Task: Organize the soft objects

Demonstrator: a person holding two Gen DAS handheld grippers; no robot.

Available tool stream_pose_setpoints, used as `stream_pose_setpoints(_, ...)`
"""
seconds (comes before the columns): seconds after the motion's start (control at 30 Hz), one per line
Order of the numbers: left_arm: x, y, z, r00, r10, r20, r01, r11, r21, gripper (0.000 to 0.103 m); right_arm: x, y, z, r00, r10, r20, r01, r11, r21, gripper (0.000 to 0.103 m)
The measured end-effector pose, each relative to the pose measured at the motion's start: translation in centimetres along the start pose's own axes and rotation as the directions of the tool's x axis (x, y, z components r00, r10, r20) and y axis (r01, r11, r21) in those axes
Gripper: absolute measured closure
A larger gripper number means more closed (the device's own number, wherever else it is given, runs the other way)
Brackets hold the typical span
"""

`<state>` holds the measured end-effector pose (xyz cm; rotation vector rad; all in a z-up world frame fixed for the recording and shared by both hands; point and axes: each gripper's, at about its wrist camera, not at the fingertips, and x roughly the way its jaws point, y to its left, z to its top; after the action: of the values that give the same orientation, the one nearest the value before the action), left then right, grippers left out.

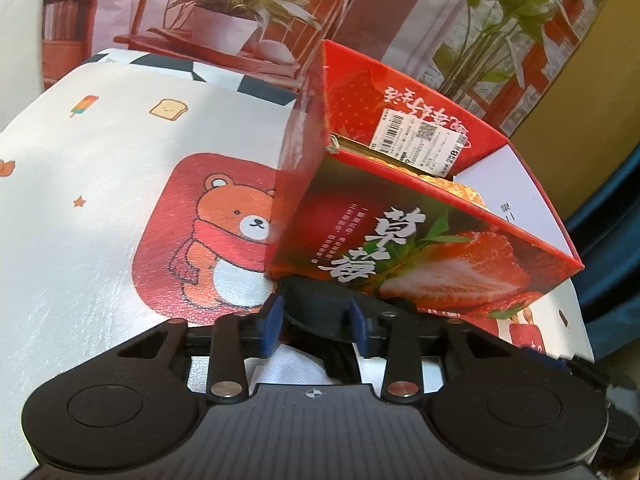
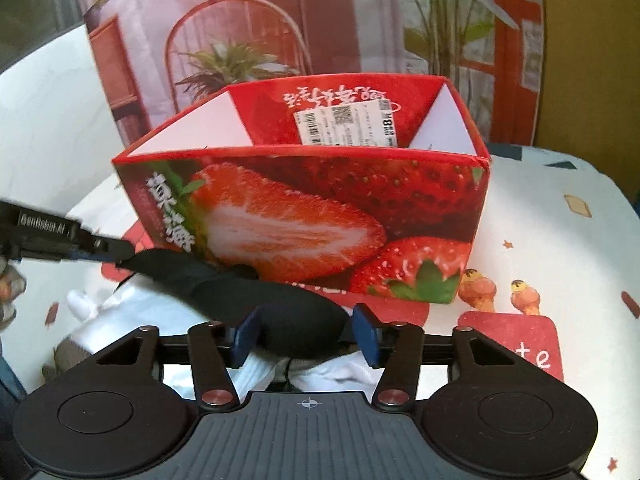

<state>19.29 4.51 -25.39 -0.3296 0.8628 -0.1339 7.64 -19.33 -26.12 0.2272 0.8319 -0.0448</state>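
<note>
Left gripper: enters from the left edge of the right wrist view, fingers pinched on one end of the black eye mask.
Black eye mask: stretched between both grippers, held just above white socks, directly in front of the strawberry box.
White socks: lying on the worktop beneath the mask.
Right gripper: blue fingers partly closed around the mask's padded end.
Strawberry box: open-topped, upright on the cartoon-printed worktop cover; something orange inside, identity unclear.
Backdrop: printed interior scene behind the box.
</note>
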Motion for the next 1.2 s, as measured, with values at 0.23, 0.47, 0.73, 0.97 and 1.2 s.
stream_pose_setpoints(0.23,-0.7,0.3,0.2,1.000,-0.009,0.022,0.009,1.000,-0.016,0.057,0.2,0.3,-0.6,0.999,0.019,-0.033,-0.019,1.000,-0.015,0.045)
stream_pose_setpoints(0.47,-0.6,0.1,-0.5,1.000,-0.003,0.016,0.003,1.000,0.018,0.057,0.5,0.9,-0.4,0.999,0.015,-0.030,-0.017,0.998,-0.067,0.042)
stream_pose_setpoints(0.73,0.0,0.2,-0.2,0.998,-0.062,-0.001,0.062,0.998,-0.004,0.047,2.0,-0.9,0.3,1.000,-0.021,-0.008,0.021,0.999,-0.036,0.056)
stream_pose_setpoints(0.97,2.0,0.7,0.9,0.995,-0.093,-0.044,0.088,0.990,-0.108,0.039,2.6,-0.8,0.1,1.000,-0.017,-0.017,0.016,0.998,-0.064,0.065)
stream_pose_setpoints(1.2,4.0,1.4,1.4,0.992,-0.098,-0.077,0.082,0.980,-0.180,0.045,2.9,-1.1,-0.1,1.000,-0.003,-0.029,0.001,0.999,-0.050,0.082)
